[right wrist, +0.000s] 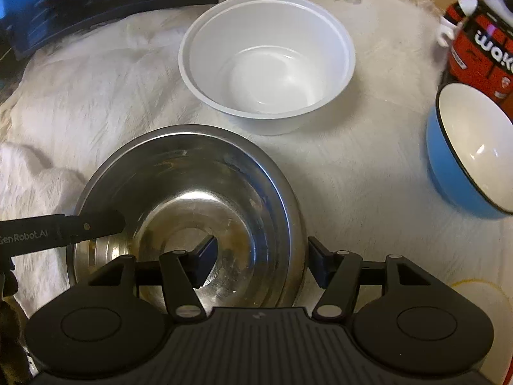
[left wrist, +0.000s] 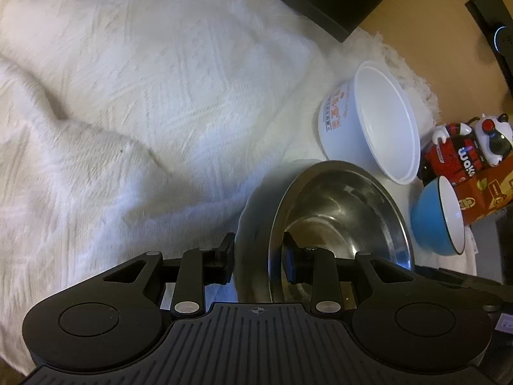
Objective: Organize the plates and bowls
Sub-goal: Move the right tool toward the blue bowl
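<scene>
A steel bowl [left wrist: 340, 211] [right wrist: 198, 192] sits on a white fluffy cloth. My left gripper [left wrist: 258, 258] straddles its rim, one finger inside and one outside, jaws open with a gap to the wall. My right gripper [right wrist: 263, 260] straddles the opposite rim the same way, open. The left gripper's finger [right wrist: 96, 223] reaches into the bowl in the right wrist view. A white plastic bowl [left wrist: 381, 122] [right wrist: 267, 64] stands behind the steel one. A blue bowl with a white inside [left wrist: 439, 218] [right wrist: 471, 154] stands to the right.
A red and white panda-shaped can [left wrist: 465, 147] [right wrist: 481, 38] and a brown box [left wrist: 490, 192] stand by the blue bowl. A dark screen [right wrist: 96, 0] lies at the cloth's far edge. The cloth [left wrist: 128, 112] bunches into folds on the left.
</scene>
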The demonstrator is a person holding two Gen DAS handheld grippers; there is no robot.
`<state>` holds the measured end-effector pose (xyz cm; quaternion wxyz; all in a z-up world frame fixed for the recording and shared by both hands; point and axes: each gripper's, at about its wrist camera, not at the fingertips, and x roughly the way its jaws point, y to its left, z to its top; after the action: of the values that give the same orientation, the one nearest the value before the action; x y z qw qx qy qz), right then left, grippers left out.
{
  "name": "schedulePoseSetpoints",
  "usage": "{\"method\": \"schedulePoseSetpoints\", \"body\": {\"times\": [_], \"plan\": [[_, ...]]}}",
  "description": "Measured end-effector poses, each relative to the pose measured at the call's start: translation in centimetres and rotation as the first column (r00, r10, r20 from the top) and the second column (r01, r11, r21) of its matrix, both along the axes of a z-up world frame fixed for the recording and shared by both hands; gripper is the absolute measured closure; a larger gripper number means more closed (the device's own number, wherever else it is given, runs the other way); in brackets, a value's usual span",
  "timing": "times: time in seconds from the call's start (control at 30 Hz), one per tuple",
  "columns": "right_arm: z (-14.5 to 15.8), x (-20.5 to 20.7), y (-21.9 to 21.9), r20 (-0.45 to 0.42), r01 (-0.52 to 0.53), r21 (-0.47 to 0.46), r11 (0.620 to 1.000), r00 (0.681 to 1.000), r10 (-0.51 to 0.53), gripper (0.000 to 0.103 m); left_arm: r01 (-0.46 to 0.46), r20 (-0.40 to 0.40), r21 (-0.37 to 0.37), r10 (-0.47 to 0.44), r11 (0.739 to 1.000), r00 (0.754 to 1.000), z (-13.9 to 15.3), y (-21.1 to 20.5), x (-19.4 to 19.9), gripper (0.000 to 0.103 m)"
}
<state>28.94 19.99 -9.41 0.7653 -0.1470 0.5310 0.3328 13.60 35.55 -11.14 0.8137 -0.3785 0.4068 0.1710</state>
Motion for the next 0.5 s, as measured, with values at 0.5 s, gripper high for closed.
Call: {"method": "schedulePoseSetpoints", "body": {"times": [0.5], "plan": [[9.3,1.0,-9.6,0.213,0.058,0.227,0.972,0.971,-0.107,0.040,-0.056,0.146,0.190,0.028,0.980,0.989,7.8,-0.2,1.1,0.070]]}}
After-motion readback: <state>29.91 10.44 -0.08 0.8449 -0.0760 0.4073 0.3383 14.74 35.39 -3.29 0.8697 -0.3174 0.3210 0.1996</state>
